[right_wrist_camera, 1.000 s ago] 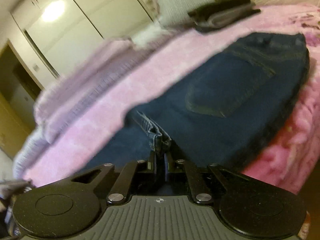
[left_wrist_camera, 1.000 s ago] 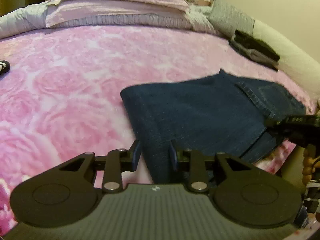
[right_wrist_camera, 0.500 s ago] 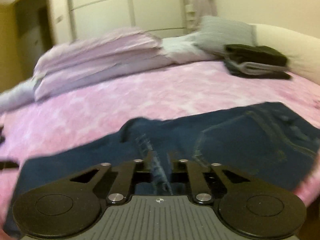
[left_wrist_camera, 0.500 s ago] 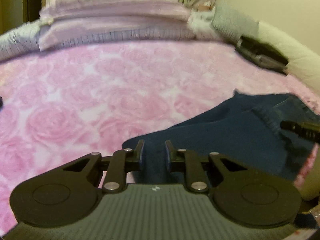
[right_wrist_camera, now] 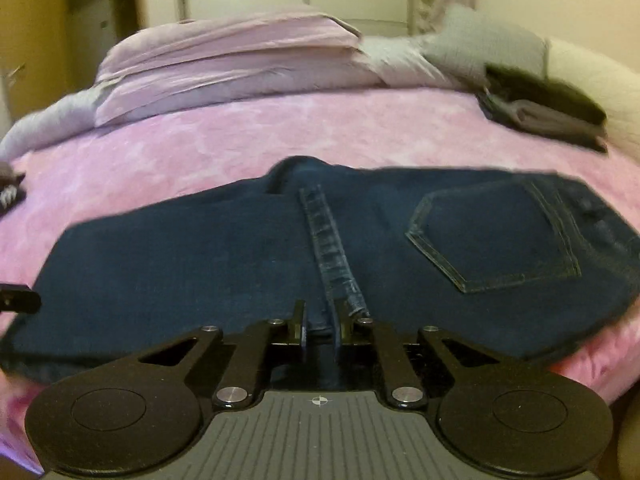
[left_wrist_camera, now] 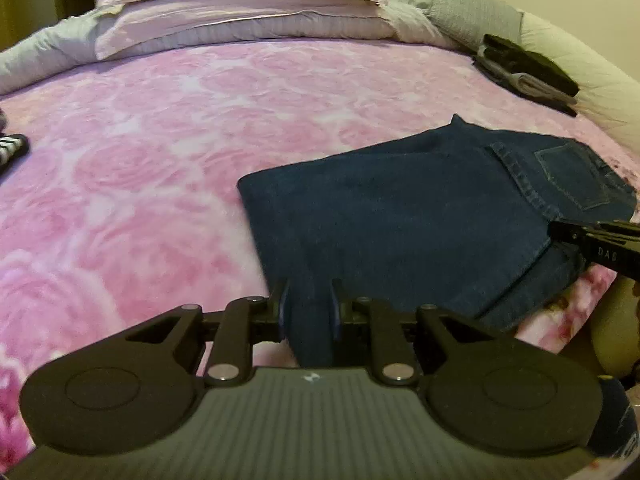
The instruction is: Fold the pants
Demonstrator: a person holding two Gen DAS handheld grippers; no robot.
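Dark blue jeans (left_wrist_camera: 400,216) lie folded on a pink rose blanket (left_wrist_camera: 140,168), back pocket (right_wrist_camera: 492,236) facing up. My left gripper (left_wrist_camera: 307,300) is shut on the near left corner of the fold, and denim fills the gap between its pads. My right gripper (right_wrist_camera: 320,314) has a stitched hem strip (right_wrist_camera: 328,240) between its pads, and its jaws are opening. The right gripper's tip (left_wrist_camera: 600,240) shows at the jeans' right side in the left wrist view. The left gripper's tip (right_wrist_camera: 16,300) shows at the far left of the right wrist view.
Stacked lilac pillows (left_wrist_camera: 240,0) and a grey cushion (left_wrist_camera: 472,20) line the head of the bed. A pile of folded dark clothes (left_wrist_camera: 524,68) sits at the back right. A black-and-white item (left_wrist_camera: 10,150) lies at the left edge. The bed edge runs close on the right.
The left jaws narrowed onto the denim fold. The right view rolled from tilted to level, its jaws widened slightly, and the jeans now lie flat on the blanket.
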